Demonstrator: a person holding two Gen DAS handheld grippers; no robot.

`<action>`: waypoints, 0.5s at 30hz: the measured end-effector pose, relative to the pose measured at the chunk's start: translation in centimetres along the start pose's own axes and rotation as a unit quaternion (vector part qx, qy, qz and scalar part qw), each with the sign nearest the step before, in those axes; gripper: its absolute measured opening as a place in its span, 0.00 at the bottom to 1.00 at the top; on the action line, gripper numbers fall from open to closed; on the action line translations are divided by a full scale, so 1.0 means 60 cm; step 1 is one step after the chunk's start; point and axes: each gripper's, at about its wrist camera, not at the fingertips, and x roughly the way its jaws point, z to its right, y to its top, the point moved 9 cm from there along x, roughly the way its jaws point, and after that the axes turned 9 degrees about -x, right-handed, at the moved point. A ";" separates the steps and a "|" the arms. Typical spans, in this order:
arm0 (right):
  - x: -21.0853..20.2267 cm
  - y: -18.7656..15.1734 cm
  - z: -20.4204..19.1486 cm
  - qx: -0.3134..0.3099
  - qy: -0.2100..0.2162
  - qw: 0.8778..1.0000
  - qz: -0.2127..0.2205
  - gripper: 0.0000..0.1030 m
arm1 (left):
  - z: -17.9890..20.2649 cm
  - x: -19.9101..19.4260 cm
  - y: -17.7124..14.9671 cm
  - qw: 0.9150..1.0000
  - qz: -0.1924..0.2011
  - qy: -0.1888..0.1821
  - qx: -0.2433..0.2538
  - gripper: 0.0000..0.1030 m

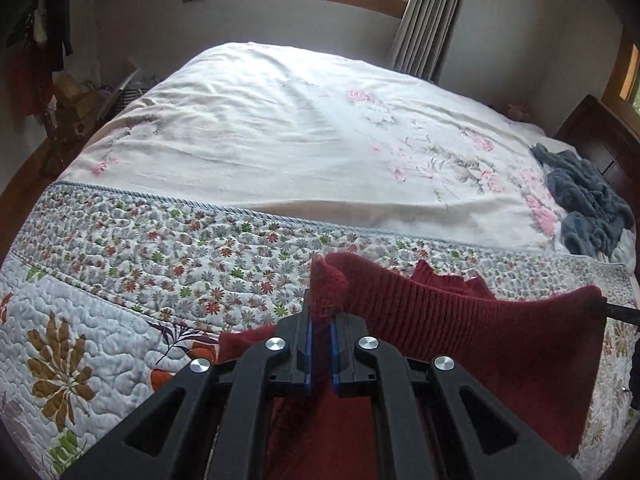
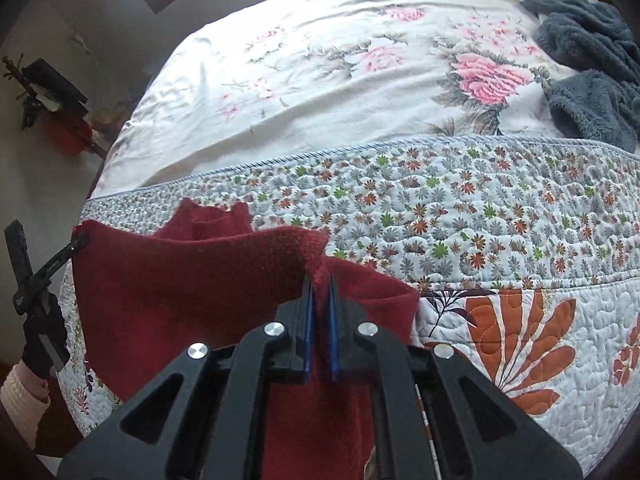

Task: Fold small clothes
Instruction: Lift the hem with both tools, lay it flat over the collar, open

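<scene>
Both tongs are clamped on the red sweater: the left tongs (image 1: 320, 312) pinch one top corner and the right tongs (image 2: 320, 284) pinch the other, so the red sweater (image 1: 480, 340) hangs stretched between them just above the quilt (image 1: 140, 280) at the near edge of the bed. It looks like a soft, floppy knit, light but stretchy, so I'd grab it at corners or seams, not mid-panel. The left view shows ribbed knit; the right view shows a fuzzier face, plus the person's gloved hand (image 2: 42, 336). A blue fleece (image 2: 588, 64) sits well apart.
</scene>
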 end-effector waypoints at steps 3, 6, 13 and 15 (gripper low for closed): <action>0.039 -0.013 0.012 0.003 -0.012 1.000 -0.021 0.05 | -0.010 0.051 -0.018 0.999 -0.025 0.020 0.006 0.06; 0.067 -0.018 0.022 0.010 -0.018 0.999 -0.033 0.05 | -0.031 0.093 -0.039 0.998 -0.052 0.037 0.005 0.06; 0.125 -0.036 0.044 0.027 -0.030 0.997 -0.066 0.05 | -0.039 0.127 -0.059 0.995 -0.074 0.061 0.021 0.08; 0.142 -0.043 0.048 0.033 -0.032 0.996 -0.074 0.06 | -0.042 0.135 -0.064 0.994 -0.078 0.067 0.023 0.09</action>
